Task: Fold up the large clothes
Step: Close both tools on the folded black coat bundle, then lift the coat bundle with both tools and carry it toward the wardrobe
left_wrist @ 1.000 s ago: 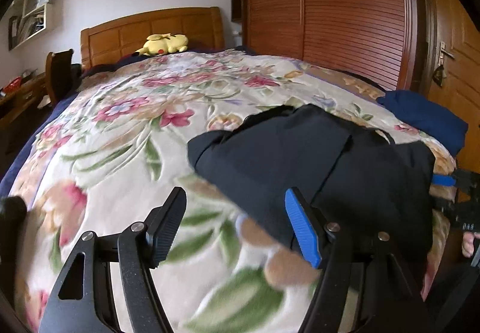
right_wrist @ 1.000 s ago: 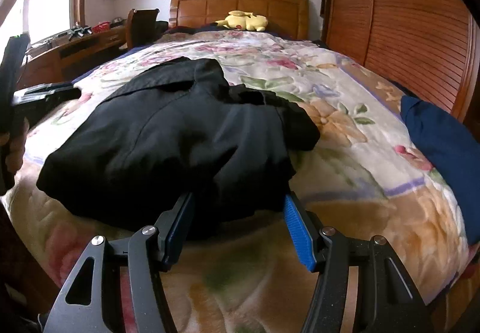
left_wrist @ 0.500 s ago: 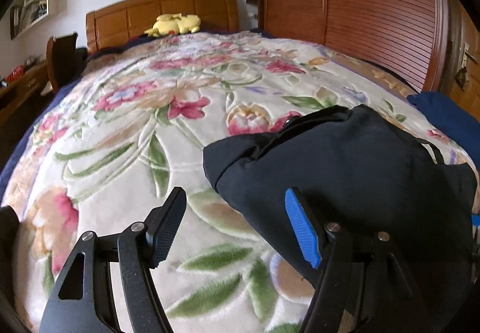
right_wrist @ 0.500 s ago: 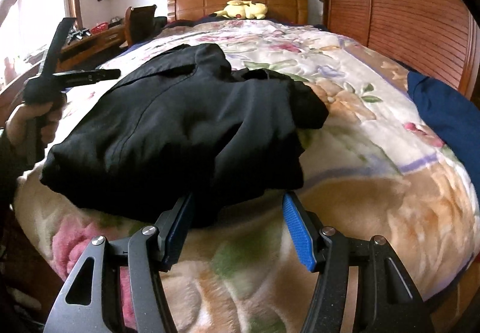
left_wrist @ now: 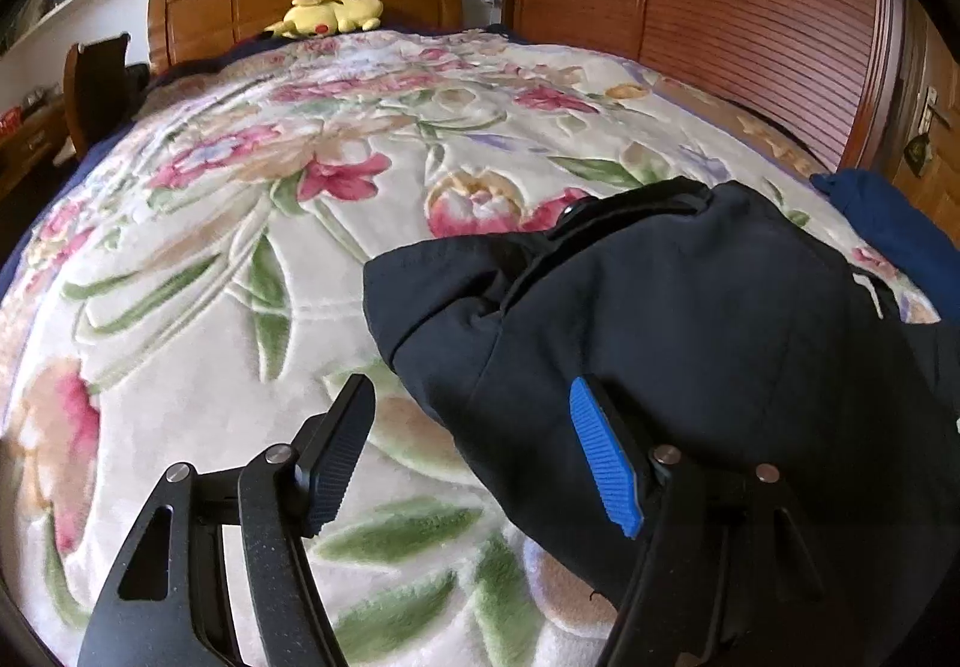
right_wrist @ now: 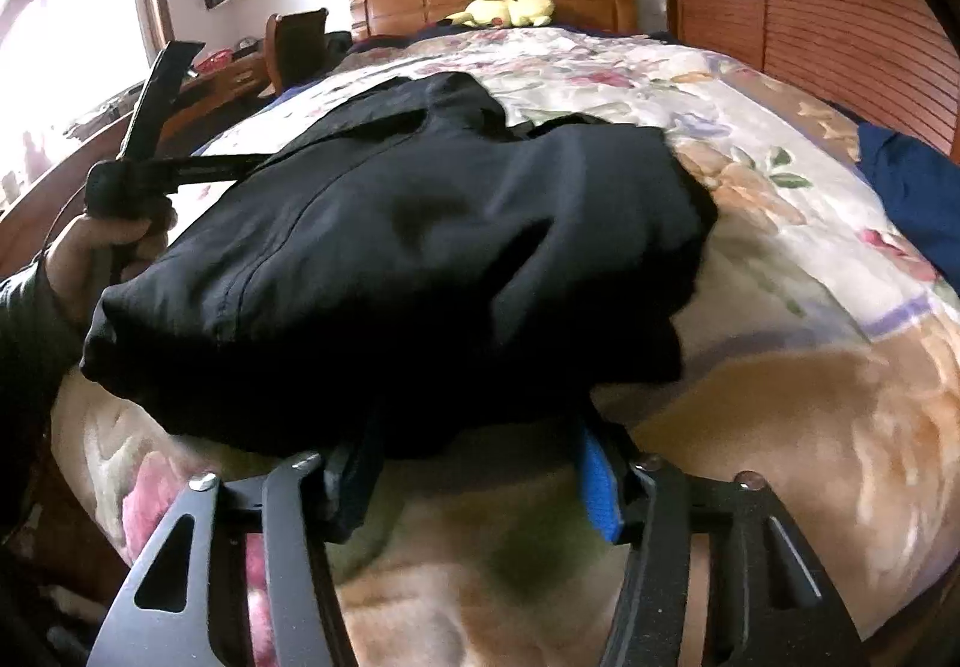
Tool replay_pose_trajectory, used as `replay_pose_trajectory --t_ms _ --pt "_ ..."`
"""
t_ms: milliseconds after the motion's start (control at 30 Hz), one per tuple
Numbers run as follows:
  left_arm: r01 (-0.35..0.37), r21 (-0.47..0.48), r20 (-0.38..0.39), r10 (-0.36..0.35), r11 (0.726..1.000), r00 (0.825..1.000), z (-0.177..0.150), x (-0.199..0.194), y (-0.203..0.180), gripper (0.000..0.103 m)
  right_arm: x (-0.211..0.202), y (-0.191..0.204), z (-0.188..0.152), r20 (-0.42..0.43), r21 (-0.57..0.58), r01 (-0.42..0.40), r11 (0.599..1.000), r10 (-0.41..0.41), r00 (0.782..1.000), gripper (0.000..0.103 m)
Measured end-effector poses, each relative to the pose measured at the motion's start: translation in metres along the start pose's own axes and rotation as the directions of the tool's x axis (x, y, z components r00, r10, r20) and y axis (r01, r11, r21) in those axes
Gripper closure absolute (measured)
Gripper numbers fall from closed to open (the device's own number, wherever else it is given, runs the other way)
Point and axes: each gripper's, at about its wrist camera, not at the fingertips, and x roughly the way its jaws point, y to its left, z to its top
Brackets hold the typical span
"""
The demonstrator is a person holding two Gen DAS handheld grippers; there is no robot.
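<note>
The black garment (right_wrist: 420, 259) is lying bunched on the floral blanket (right_wrist: 810, 415) near the foot edge of the bed, and its near hem is hanging over the tips of the right gripper (right_wrist: 480, 463), whose jaws are standing apart. At the left edge, a hand (right_wrist: 102, 253) is holding the left gripper (right_wrist: 162, 150) beside the garment.

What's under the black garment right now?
The black garment lies on the floral blanket, which shows all around it. Whatever else might sit beneath it is covered.
</note>
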Motion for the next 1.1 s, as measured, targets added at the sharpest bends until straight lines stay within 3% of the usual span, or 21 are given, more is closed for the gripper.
replay_pose_trajectory --t_ms 100,167,200,267,367,533,733,800,867,1000,1100 --pt "0.048 -0.024 -0.013 -0.049 0.999 0.999 0.0 0.003 0.003 0.047 0.004 0.001 0.001 -0.002 0.009 -0.007 1.0 0.007 1.0 0.053" --pt "0.078 -0.026 -0.026 -0.079 0.997 0.997 0.0 0.006 0.002 0.064 0.006 0.0 0.002 -0.003 0.016 -0.022 1.0 0.022 1.0 0.059" --pt "0.09 -0.028 -0.033 -0.091 0.996 0.995 0.0 0.006 0.001 0.068 0.006 0.0 0.003 -0.003 0.019 -0.054 0.998 0.054 0.999 0.073" --pt "0.135 -0.055 -0.061 -0.138 0.989 0.988 0.001 0.009 0.002 0.092 0.008 0.001 0.004 0.001 0.016 -0.069 0.997 0.069 0.998 0.077" --pt "0.161 -0.092 -0.071 -0.167 0.983 0.983 0.002 0.007 0.006 0.101 0.006 0.0 0.004 0.016 0.011 -0.076 0.997 0.076 0.997 0.088" --pt "0.113 -0.068 -0.018 -0.114 0.991 0.993 0.003 -0.014 0.003 0.102 -0.008 -0.003 0.002 0.074 0.007 -0.045 0.999 0.044 0.996 0.094" --pt "0.151 -0.011 0.003 -0.151 0.989 0.989 -0.001 -0.038 -0.015 0.102 -0.028 -0.04 0.006 0.154 0.067 0.056 0.996 -0.066 0.986 0.096" --pt "0.074 0.056 0.011 -0.075 0.996 0.997 -0.006 -0.044 -0.029 0.102 -0.034 -0.06 0.009 0.169 0.102 0.087 0.991 -0.104 0.98 0.096" --pt "0.046 0.085 0.021 -0.048 0.995 0.999 -0.007 -0.047 -0.03 0.101 -0.037 -0.078 0.01 0.175 0.132 0.117 0.984 -0.139 0.975 0.096" --pt "0.005 0.067 -0.001 -0.005 0.998 1.0 -0.004 -0.037 -0.018 0.084 -0.031 -0.101 0.005 0.152 0.186 0.11 0.976 -0.14 0.979 0.096" --pt "0.034 0.012 -0.026 -0.033 0.999 0.999 0.001 -0.026 -0.007 0.065 -0.028 -0.096 0.001 0.149 0.172 0.122 0.978 -0.148 0.978 0.096"
